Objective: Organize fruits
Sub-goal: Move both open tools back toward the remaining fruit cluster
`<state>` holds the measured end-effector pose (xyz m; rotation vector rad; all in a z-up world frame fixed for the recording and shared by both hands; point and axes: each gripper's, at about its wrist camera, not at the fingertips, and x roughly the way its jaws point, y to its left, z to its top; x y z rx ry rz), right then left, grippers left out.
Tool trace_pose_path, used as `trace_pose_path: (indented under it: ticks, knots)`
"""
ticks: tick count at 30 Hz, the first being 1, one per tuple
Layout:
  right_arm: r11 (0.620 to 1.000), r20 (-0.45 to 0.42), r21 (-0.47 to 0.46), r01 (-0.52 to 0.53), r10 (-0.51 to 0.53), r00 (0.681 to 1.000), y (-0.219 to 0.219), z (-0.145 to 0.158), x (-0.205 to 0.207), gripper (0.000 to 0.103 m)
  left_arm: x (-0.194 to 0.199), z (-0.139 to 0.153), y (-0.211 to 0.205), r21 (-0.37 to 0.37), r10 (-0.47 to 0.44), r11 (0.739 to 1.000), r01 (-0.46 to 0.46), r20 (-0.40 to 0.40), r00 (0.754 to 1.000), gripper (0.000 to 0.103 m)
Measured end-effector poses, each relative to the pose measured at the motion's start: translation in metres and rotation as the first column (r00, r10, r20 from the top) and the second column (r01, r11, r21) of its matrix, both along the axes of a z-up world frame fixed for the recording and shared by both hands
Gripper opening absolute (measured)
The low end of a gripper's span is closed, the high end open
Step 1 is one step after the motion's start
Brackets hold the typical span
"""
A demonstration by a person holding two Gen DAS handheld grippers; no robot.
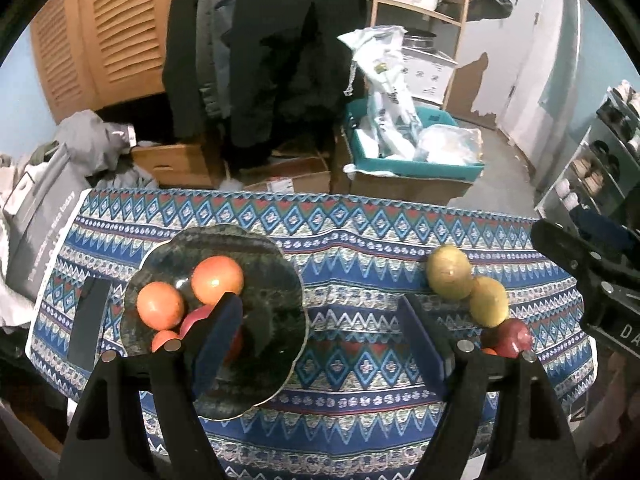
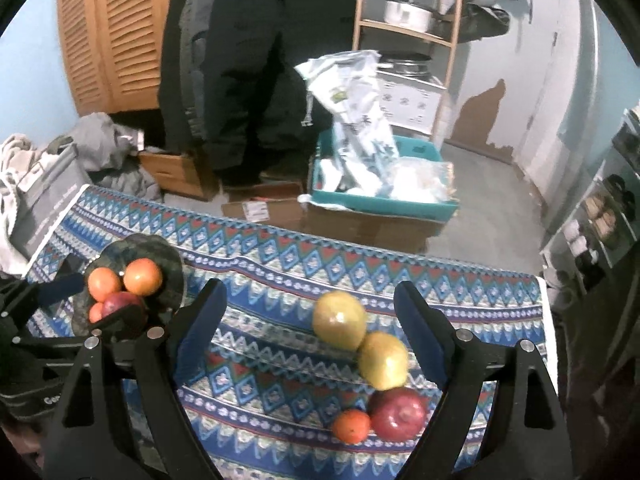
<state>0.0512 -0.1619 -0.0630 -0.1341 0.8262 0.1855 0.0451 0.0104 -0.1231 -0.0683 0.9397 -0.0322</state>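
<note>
A dark scalloped plate point(image 1: 276, 280) sits on the patterned tablecloth and holds two oranges point(image 1: 217, 275), a small orange fruit and a red apple point(image 1: 198, 318). My left gripper point(image 1: 320, 344) is open, its left finger over the plate beside the apple. In the right wrist view the plate point(image 2: 172, 264) is at the left. My right gripper point(image 2: 310, 336) is open above two yellow fruits point(image 2: 339, 319), a red apple point(image 2: 398, 414) and a small orange point(image 2: 351, 426) lying on the cloth.
The blue patterned tablecloth point(image 1: 360, 364) covers the table, its far edge facing cardboard boxes point(image 1: 288, 178) and a teal bin point(image 1: 416, 160) with bags. Hanging dark clothes, a wooden shelf point(image 2: 404, 28) and a grey bag point(image 1: 40, 216) at the left surround it.
</note>
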Motion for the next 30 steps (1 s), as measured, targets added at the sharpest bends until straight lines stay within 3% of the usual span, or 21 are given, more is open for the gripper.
trace_pose_path:
  ticks: [13,21,30]
  knots:
    - [0.991,0.009,0.008,0.13,-0.13,0.991,-0.07,0.001,-0.015,0.087,0.001,0.008,-0.037,-0.029,-0.07,0.997,0.07,0.013,0.997,0.081]
    - [0.978,-0.08,0.032,0.207,-0.204,0.976,-0.113,-0.028,-0.021,0.087,0.005,-0.002,-0.069,-0.028,-0.134,0.991,0.133,-0.017,0.991,0.081]
    - [0.97,-0.181,0.045,0.241,-0.229,0.956,-0.133,-0.064,-0.023,0.087,0.013,-0.029,-0.091,-0.01,-0.153,0.988,0.153,-0.075,0.985,0.081]
